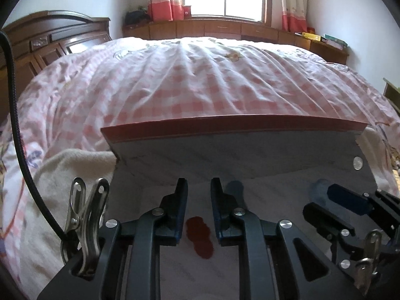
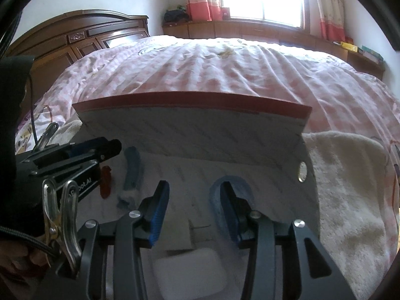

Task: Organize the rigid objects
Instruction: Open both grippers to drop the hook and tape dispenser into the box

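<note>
Two grippers are mine here, and both hang over the floor of an open box with nothing between their fingers. My left gripper (image 1: 198,212) stands with its jaws parted only narrowly; straight below the gap lies a red piece (image 1: 200,237), flat on the pale floor, untouched. My right gripper (image 2: 193,215) is spread wider, also empty. Its right finger sits over a blue ring-shaped piece (image 2: 216,200), though I cannot tell whether it touches. Off to its left lie a blue curved piece (image 2: 132,172) and a small blue fragment (image 2: 122,202). Just beneath its wrist lies a white rounded block (image 2: 190,270).

Ahead of both grippers rises the box's hinged lid (image 1: 237,150), tilted back, red along its top edge, with a round metal snap (image 1: 358,163) near its right corner. The box (image 2: 310,200) rests on a cream towel (image 2: 350,200) laid over a pink checked quilt (image 1: 200,75).

My judgement is that the risk lies in the softness underneath: pressing down to pinch a thin flat piece could tip the box or sink it into the towel, sliding the pieces together. My left jaws, so narrowly parted, may straddle the red piece badly and skid it away. The two grippers also sit near each other and could collide, or knock the lid shut.
</note>
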A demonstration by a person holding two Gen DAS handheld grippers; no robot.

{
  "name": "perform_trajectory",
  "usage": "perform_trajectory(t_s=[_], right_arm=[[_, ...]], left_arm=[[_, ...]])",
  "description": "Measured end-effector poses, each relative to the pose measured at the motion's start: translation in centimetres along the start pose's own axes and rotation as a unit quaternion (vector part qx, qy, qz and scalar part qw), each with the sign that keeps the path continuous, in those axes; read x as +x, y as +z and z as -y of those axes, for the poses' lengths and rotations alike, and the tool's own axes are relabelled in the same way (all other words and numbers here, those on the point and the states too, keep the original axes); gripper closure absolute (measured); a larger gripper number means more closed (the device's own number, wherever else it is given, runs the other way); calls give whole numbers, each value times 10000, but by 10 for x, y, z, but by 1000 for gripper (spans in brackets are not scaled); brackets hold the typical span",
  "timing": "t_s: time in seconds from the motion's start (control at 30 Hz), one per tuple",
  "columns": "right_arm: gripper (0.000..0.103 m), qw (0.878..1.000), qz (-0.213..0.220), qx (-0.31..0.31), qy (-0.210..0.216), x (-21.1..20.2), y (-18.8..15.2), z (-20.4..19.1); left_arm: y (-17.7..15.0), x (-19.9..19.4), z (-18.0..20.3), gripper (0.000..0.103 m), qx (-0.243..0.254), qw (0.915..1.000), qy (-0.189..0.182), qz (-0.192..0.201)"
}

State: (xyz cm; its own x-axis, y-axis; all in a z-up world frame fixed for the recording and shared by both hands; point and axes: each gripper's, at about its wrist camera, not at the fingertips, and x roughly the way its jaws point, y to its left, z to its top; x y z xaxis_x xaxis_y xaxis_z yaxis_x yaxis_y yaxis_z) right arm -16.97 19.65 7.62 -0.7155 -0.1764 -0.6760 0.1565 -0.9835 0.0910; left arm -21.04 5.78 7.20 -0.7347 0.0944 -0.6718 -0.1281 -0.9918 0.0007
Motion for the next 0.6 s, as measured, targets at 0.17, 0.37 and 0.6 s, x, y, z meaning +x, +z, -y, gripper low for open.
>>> perform_trajectory(t_s=[0.17, 0.37, 0.6], right_arm=[[59, 9999, 101, -37, 49, 3, 7, -4], [59, 9999, 108, 15, 72, -2, 8, -5], [57, 9995, 283, 88, 71, -33, 4, -4]], left_arm=[[2, 4, -5, 83, -78, 10000, -11, -46], [0, -2, -1, 83, 98, 9998, -98, -118], [-4, -28, -3, 83, -20, 9991, -388, -165]])
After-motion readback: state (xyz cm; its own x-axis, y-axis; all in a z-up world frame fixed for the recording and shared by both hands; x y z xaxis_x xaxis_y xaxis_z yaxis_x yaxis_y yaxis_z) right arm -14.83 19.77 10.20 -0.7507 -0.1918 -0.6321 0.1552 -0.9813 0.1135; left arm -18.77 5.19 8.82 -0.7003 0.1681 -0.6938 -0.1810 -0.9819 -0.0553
